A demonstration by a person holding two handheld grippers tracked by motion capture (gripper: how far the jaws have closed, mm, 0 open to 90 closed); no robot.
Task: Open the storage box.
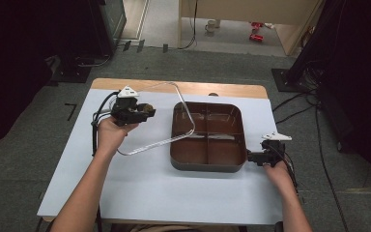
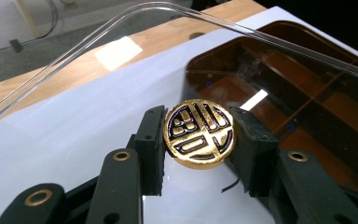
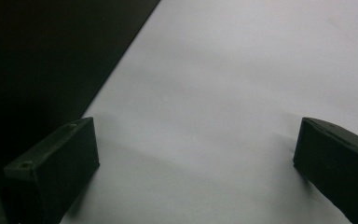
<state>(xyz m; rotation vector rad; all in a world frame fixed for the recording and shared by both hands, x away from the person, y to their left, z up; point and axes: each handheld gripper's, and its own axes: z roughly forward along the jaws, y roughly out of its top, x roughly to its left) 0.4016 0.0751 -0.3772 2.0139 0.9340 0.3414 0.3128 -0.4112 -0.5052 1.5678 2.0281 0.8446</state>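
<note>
My left gripper [image 2: 198, 140] has its jaws closed on the round gold knob [image 2: 199, 133] of a clear lid [image 2: 135, 14], pinching it from both sides; the knob's face carries a dark raised pattern and is turned toward the camera on that gripper. In the high view the left gripper [image 1: 142, 112] is held above the left part of the table [image 1: 140, 193], and the clear lid [image 1: 174, 123] hangs tilted from it, one edge up near the far wooden strip of the table, the lower edge reaching over the left side of the brown tray [image 1: 207, 166]. I cannot tell whether that lower edge touches the tray or hangs just above it. The brown tray sits right of the table's middle on the white sheet and is split by ridges into four compartments; through the lid, in the left gripper view, I see the brown tray [image 2: 307, 116] and its dividers, with nothing lying in the parts that show. My right gripper [image 1: 251, 156] is low at the tray's near right corner, its tips just beside the rim. In the right gripper view its jaws stand wide apart with nothing but the white sheet [image 3: 223, 93] between them, and a dark surface runs along the upper left.
</note>
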